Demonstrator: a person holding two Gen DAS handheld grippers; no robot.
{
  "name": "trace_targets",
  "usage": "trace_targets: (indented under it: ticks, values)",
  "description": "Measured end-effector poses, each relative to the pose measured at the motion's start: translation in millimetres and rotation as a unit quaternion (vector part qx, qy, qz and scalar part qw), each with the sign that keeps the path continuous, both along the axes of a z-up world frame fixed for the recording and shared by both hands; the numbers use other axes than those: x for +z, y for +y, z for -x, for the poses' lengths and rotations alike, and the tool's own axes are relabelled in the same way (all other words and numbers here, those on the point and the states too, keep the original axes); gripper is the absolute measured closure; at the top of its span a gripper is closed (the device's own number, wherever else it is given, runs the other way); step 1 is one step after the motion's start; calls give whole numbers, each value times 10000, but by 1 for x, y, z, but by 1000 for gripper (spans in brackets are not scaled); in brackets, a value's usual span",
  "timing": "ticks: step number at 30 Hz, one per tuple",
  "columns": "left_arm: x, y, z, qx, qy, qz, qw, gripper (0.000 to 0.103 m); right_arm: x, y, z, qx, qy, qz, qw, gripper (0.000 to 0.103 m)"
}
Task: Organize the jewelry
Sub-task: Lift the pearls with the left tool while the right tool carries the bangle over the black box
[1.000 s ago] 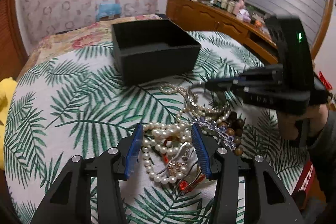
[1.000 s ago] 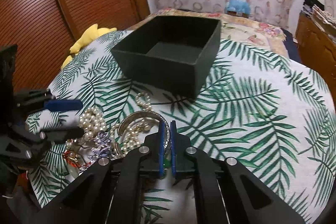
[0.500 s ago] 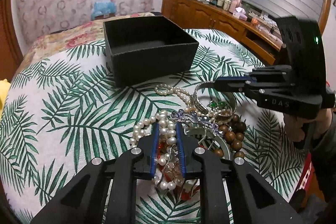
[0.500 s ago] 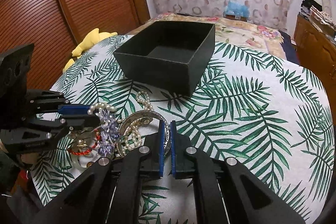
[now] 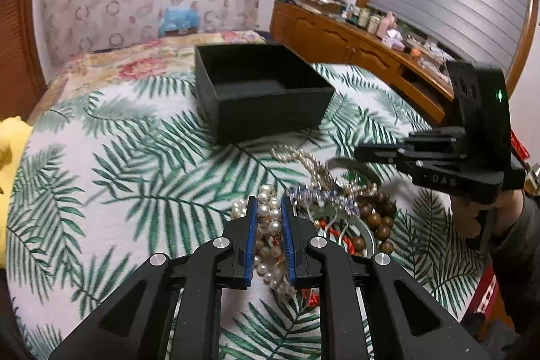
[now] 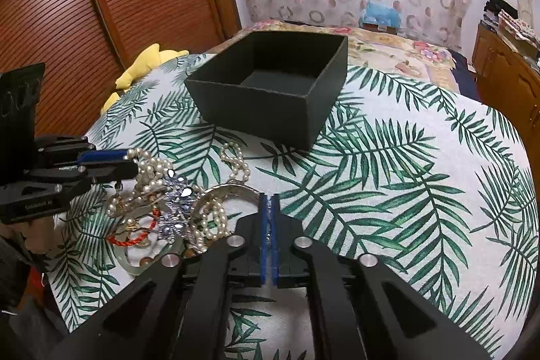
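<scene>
Left gripper (image 5: 267, 211) clamps pearls (image 5: 268, 218); right gripper (image 6: 269, 201) pinches bangle (image 6: 233, 191); box (image 6: 270, 97) at 12 o'clock

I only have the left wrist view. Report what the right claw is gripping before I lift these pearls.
Observer: The right claw is shut on the rim of the silver metal bangle.
Operator: Tell me whether that bangle is free of the pile.
Observer: It doesn't look free. A strand of small white pearls lies looped inside its ring.
Operator: Now describe my left claw from the side.
Observer: From the left claw, the large white pearl strand drapes down into the pile, so lifting would likely drag other pieces.
</scene>
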State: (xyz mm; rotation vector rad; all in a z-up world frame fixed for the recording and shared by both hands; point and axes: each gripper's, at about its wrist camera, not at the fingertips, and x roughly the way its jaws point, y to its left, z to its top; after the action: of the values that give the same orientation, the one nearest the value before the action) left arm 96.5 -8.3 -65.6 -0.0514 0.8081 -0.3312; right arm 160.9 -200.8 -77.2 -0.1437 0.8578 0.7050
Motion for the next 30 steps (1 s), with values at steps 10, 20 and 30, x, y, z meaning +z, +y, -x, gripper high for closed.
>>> trace_targets:
  ticks: [10,20,30]
  values:
    - [38,1,6,25,-394,72,9992,90,9,5,3,87,-153,90,9998,102]
    - [62,7,15,85,-714,147,9973,90,-2,6,-2,117,35,157,9998,78]
    - [87,18,28,239,-1018,122,9944,90,-11,4,-4,173,153,335,9992,97]
